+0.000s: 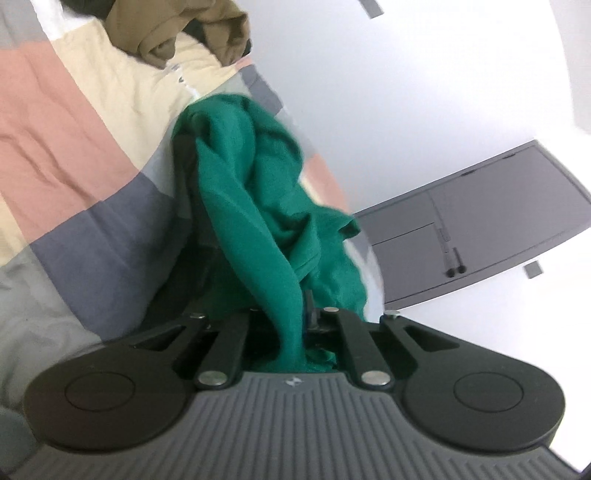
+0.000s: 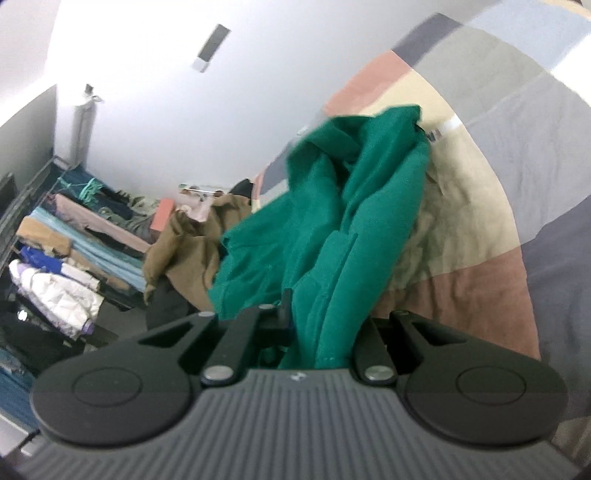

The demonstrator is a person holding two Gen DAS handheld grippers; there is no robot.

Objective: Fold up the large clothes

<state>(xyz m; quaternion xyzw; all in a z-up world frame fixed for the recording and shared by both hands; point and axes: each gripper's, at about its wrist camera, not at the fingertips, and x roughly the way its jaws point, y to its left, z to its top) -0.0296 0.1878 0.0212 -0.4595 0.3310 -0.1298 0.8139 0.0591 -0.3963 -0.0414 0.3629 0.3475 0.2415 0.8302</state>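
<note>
Hanging between the two handheld tools, a green garment is lifted clear of the patchwork bedspread, a quilt of pink, cream, grey and slate-blue blocks. The left gripper has its jaws pinched tight on a twisted rope of the green cloth, which runs up from between the black fingers and fans out into loose folds above the bed's far edge. The right gripper is likewise clamped on a thick bunched fold of the same green garment, the cloth spilling over the jaws and hiding most of the fingertips. A brown garment lies crumpled at the far corner of the bedspread in the left wrist view, and in the right wrist view the same brown garment sits near the bed's edge, just behind the green cloth. Beyond that edge a heap of mixed clothes is piled against the white wall. A grey door stands in the wall past the bed in the left wrist view. Both pictures are a little blurred
</note>
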